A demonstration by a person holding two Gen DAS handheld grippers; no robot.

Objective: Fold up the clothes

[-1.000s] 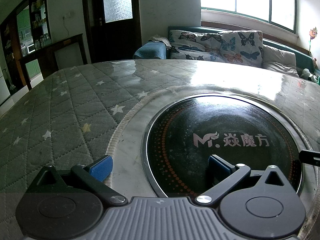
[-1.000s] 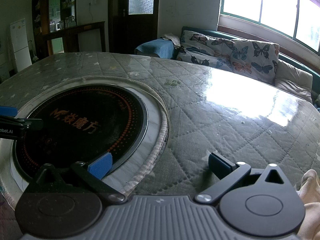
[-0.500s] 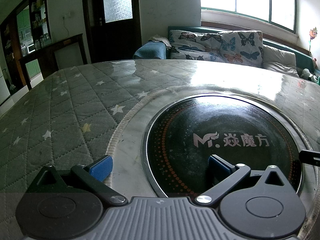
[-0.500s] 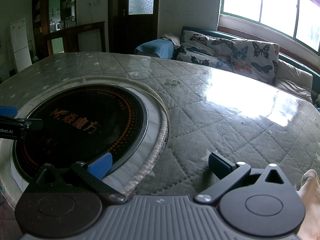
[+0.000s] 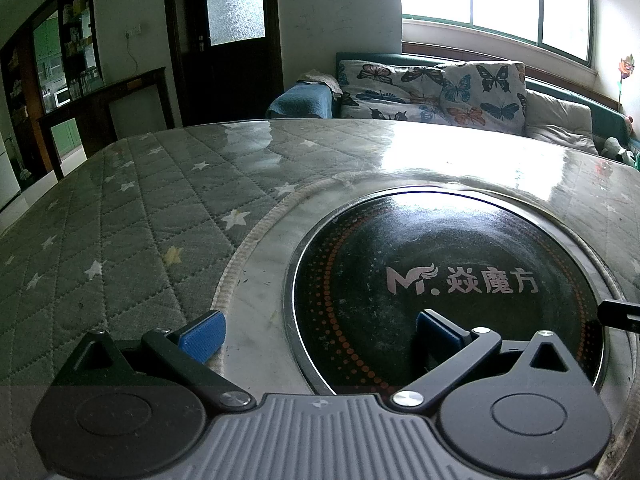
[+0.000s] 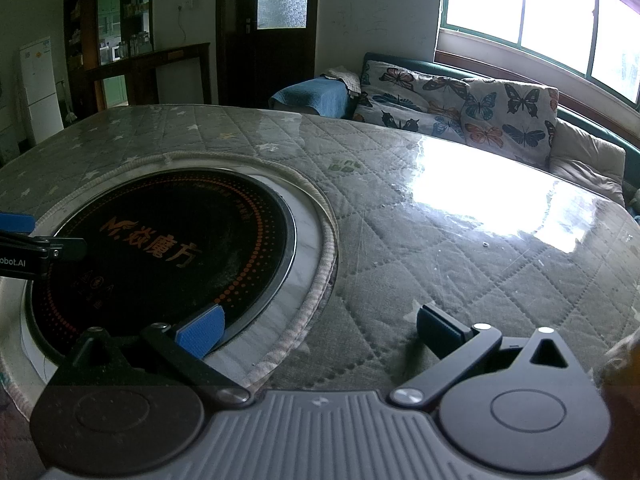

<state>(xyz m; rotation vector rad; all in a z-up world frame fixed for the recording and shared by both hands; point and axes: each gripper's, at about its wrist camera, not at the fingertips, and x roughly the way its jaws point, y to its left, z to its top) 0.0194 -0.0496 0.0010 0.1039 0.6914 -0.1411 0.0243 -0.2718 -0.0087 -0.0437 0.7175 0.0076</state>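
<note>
No garment shows plainly in either view. My left gripper [image 5: 320, 332] hangs open and holds nothing, low over the near rim of a round black cooktop [image 5: 440, 280] set into the table. My right gripper [image 6: 320, 330] is open too and holds nothing, above the quilted table cover [image 6: 460, 264] just right of the cooktop [image 6: 168, 248]. A blurred tan shape [image 6: 624, 364] sits at the right view's lower right edge; I cannot tell whether it is cloth or a hand. The left gripper's tip [image 6: 24, 240] pokes into the right view's left edge.
The table wears a grey-green quilted cover with stars [image 5: 120, 232] under a glossy clear sheet. Beyond its far edge stand a sofa with butterfly cushions [image 5: 440, 88], a dark door [image 5: 224, 40] and a shelf unit [image 5: 60, 60]. A fridge [image 6: 40, 88] stands at the far left.
Both grippers stay where they were, still open. The pale shape at the lower right edge of the right view has shifted and turned blurred and darker.
</note>
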